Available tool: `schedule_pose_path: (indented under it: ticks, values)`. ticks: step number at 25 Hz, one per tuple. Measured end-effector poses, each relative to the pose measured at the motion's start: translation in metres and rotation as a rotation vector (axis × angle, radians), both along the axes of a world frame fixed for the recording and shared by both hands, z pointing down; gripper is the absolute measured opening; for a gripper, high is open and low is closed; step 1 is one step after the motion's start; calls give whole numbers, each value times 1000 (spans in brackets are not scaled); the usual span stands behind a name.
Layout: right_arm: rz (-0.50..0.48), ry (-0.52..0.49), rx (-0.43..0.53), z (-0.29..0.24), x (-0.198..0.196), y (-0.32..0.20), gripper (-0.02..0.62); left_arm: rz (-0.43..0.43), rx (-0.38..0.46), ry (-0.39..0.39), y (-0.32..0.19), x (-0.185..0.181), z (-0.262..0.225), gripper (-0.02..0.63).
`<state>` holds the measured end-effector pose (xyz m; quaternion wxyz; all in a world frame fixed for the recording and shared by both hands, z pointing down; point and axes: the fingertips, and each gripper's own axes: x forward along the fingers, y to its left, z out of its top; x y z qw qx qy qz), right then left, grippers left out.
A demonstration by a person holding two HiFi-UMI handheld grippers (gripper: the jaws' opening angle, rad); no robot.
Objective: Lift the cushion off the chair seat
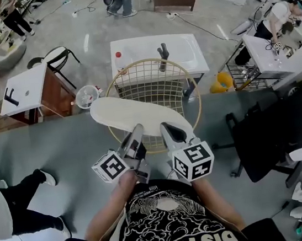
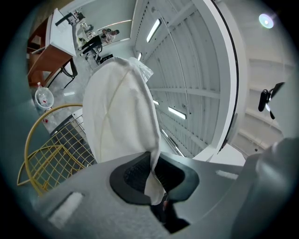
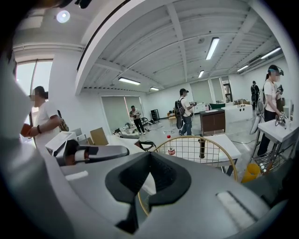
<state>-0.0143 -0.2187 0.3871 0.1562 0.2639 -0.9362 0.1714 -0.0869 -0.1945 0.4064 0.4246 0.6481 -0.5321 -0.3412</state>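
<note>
Pinches the near edge of the white cushion (image 1: 133, 114) tight in the left gripper's (image 1: 136, 133) fingers. Holds the right gripper (image 1: 169, 132) just beside, fingers together, empty. Has the cushion raised and tilted over the gold wire chair (image 1: 151, 83); beyond, 1 white bench (image 1: 183, 51).

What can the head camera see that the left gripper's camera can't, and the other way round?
Only the head view shows both hand-held grippers from above, the left hand-held gripper and the right hand-held gripper. It also shows the person's black T-shirt and a black office chair. Only the left gripper view shows, close up, its jaws shut on the edge of the white cushion, and a ceiling light. Both show the cushion held over the gold wire chair.
</note>
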Motion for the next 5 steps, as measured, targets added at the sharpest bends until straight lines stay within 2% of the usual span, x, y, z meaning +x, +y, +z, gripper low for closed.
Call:
schedule_pose_path:
  ticks: [5]
  values:
    - [-4,3,-4,3,0,2,0,-1,12,11,1,0,2,29]
